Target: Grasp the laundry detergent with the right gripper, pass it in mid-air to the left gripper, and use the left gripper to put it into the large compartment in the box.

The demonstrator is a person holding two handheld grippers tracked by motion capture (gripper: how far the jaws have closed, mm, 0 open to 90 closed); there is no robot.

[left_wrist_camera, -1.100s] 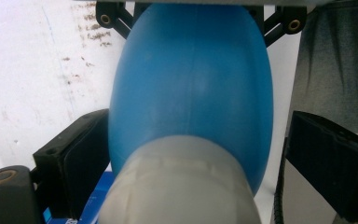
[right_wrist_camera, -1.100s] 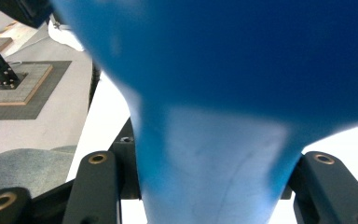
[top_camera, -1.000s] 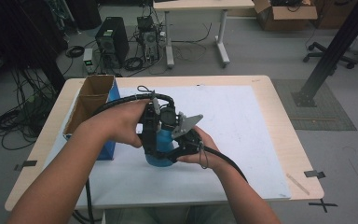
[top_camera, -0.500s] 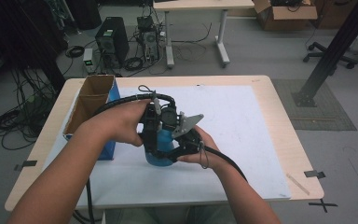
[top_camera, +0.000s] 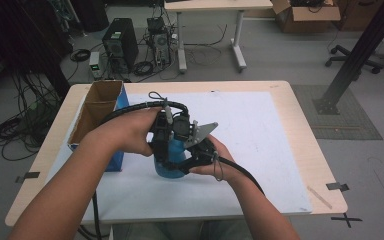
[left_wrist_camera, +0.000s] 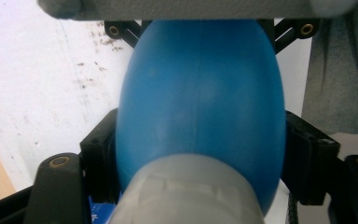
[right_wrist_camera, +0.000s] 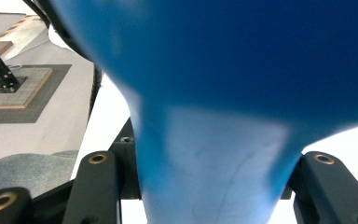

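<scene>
With both grippers clamped on one blue bulb-shaped object over the desk, left gripper on its belly, right gripper on its neck, next likely twisting or pulling apart.

**No readable text**

No word, label, brand or number can be read anywhere. The blue bulb carries no print on its visible side, the cardboard box at the desk's left edge shows plain faces, and the white sheet has only small dark specks.
</scene>
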